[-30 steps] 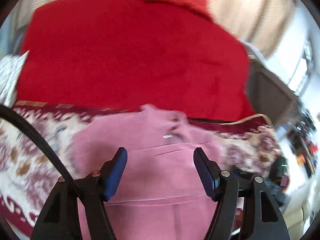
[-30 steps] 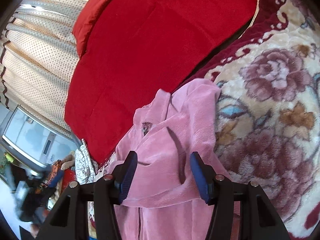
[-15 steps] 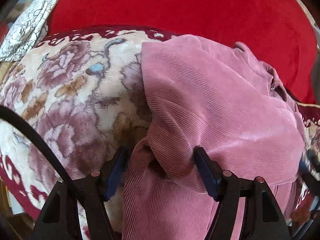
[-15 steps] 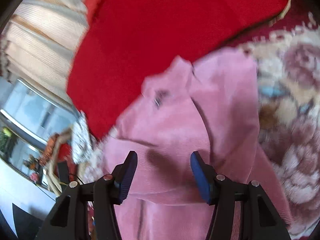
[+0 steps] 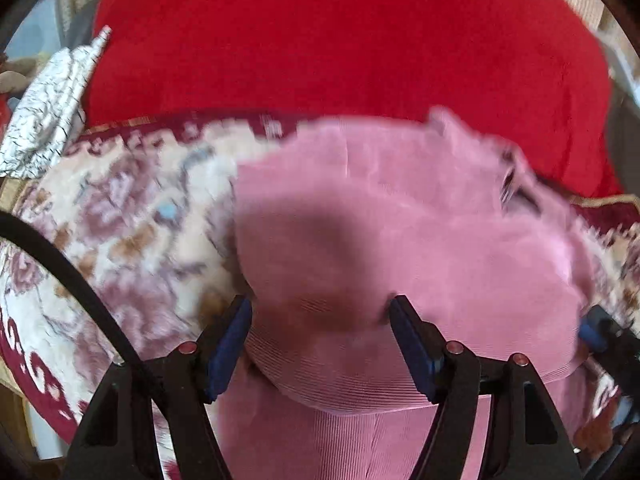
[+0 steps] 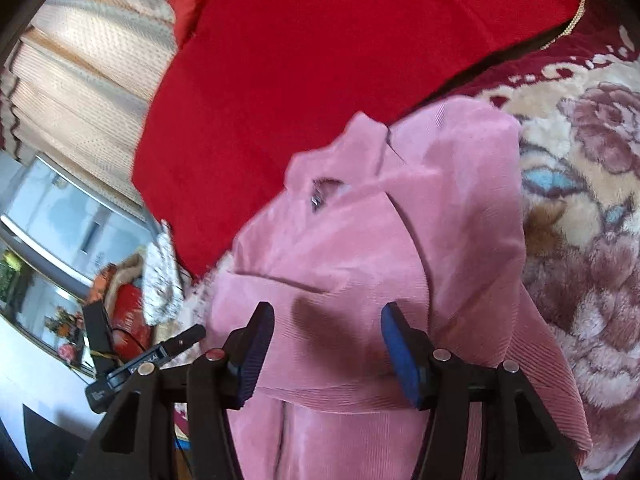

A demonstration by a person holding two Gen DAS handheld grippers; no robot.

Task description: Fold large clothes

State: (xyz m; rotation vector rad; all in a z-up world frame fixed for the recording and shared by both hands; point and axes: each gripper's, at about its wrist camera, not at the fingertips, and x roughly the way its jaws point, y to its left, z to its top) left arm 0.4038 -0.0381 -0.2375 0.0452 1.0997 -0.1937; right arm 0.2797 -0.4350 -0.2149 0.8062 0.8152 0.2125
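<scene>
Item: pink corduroy garment [image 6: 400, 240], partly folded, lying on the floral blanket [image 6: 580, 184], just in front of the red cover [image 6: 340, 60]. My left gripper [image 5: 320, 336] and right gripper [image 6: 326, 344]: jaws apart, empty, over the cloth. Risk: pinching several layers, dragging the fold askew.

Pink garment [image 6: 360, 240]: fine-ribbed corduroy cloth, soft sheen, with a small metal zip pull [image 6: 316, 199] at the collar. Floral blanket [image 6: 592, 240]: thick plush pile, fuzzy. Red cover [image 5: 340, 40]: matt velvety cloth. Left claw [image 5: 320, 340] and right claw [image 6: 326, 346]: matt black plastic arms, ridged blue pads (rubbery in look), shiny metal rivets.
</scene>
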